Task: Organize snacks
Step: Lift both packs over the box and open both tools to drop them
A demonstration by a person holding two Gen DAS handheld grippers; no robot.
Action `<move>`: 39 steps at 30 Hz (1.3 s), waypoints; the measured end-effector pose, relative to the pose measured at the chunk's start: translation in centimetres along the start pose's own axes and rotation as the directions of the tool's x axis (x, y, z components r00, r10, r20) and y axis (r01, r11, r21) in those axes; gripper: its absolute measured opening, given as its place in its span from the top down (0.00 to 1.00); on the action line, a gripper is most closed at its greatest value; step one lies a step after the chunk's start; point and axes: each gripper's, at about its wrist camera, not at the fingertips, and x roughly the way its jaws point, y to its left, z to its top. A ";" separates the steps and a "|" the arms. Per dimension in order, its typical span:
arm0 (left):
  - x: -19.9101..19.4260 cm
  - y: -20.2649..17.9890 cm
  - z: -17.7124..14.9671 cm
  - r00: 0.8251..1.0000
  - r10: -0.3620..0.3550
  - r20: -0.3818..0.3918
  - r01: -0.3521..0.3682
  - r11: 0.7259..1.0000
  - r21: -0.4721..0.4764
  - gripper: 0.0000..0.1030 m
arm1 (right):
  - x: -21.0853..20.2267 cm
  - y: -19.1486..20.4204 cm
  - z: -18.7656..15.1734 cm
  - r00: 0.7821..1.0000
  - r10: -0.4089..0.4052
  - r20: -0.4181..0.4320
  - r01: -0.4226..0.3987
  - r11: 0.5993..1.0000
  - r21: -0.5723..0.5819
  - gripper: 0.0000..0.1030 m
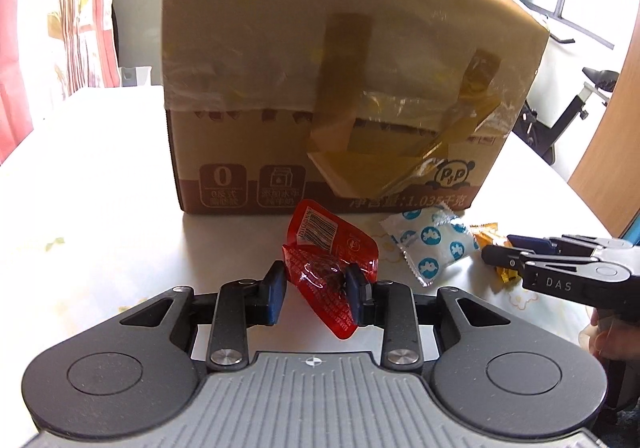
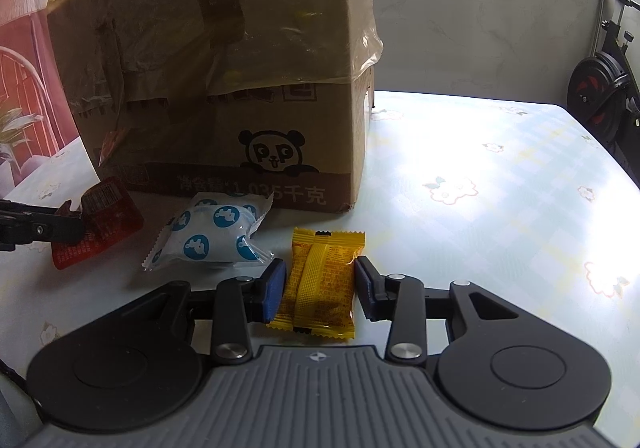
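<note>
Left gripper [image 1: 313, 290]: jaws closed on the red snack packet [image 1: 326, 262], which hangs crumpled between the blue pads, lifted clear of the counter [image 1: 100, 175].
Right gripper [image 2: 320, 286]: jaws set either side of the yellow snack packet [image 2: 320, 288]; the left pad touches the wrapper, while the right pad seems just short of it, though the view does not settle this.
Yellow snack packet: flat on the counter, seam up, just in front of the cardboard box [image 2: 224, 87].
White snack packet with blue dots [image 2: 210, 238]: on the counter between the red and yellow packets, close to the box's lower edge.
Cardboard box: upright at the counter's middle, taped over, panda mark on its near face.
Background: exercise bike [image 2: 604, 87] beyond the counter's far right.
</note>
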 end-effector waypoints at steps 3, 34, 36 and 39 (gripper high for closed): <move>-1.2 0.4 0.1 1.000 -0.007 0.026 0.008 1.000 -0.010 0.67 | -0.7 -0.3 0.1 1.000 -0.013 0.022 0.013 1.000 0.023 0.62; -4.5 -3.8 18.7 0.936 0.025 0.350 -0.082 0.985 0.149 0.67 | -4.0 3.7 19.4 0.934 0.062 0.353 -0.019 0.992 -0.124 0.62; -3.0 -4.1 19.2 0.944 0.039 0.326 -0.096 0.982 0.160 0.66 | -3.0 3.8 20.2 0.948 0.045 0.316 -0.003 0.991 -0.130 0.62; -1.4 -4.4 19.7 0.956 0.045 0.289 -0.097 0.981 0.168 0.65 | -2.2 3.8 20.8 0.960 0.024 0.278 0.011 0.992 -0.126 0.62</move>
